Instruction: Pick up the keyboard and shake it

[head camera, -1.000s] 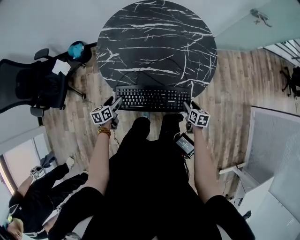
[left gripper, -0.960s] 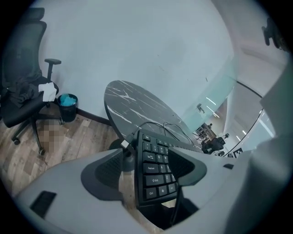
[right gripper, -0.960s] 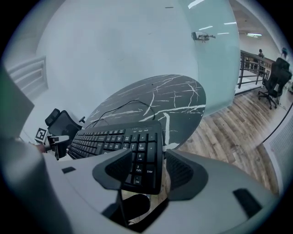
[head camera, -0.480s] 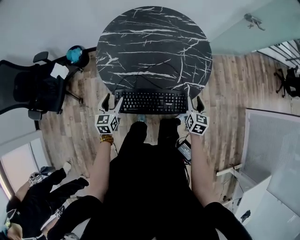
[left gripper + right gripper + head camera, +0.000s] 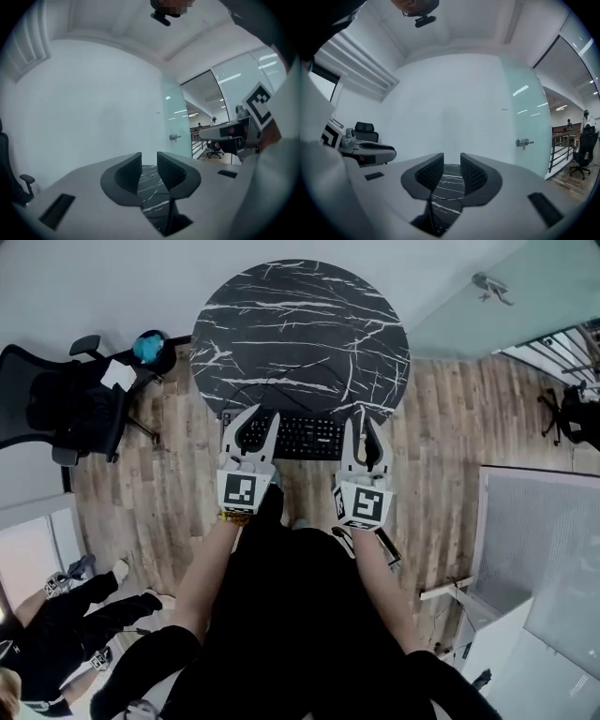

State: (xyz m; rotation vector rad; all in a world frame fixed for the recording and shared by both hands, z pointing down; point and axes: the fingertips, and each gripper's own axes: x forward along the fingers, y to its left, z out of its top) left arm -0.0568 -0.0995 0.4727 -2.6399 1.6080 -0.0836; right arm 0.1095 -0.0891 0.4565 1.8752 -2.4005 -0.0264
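Note:
The black keyboard lies across the near edge of the round black marble table. My left gripper hangs over its left end and my right gripper over its right end, both pointing away from me. Both pairs of jaws are closing and stand a narrow gap apart. In the left gripper view, marble shows through the gap of the left gripper, with a dark strip low in the slot. The right gripper shows the same. I see no pad pressing on the keyboard; its ends are hidden under the grippers.
A black office chair stands left of the table, with a blue object beside it. A person in dark clothes sits on the wooden floor at lower left. A glass wall with a door handle is at upper right.
Both grippers have come in from beside the keyboard's ends to above them and closer to the head camera. Their jaws stand narrower than before.

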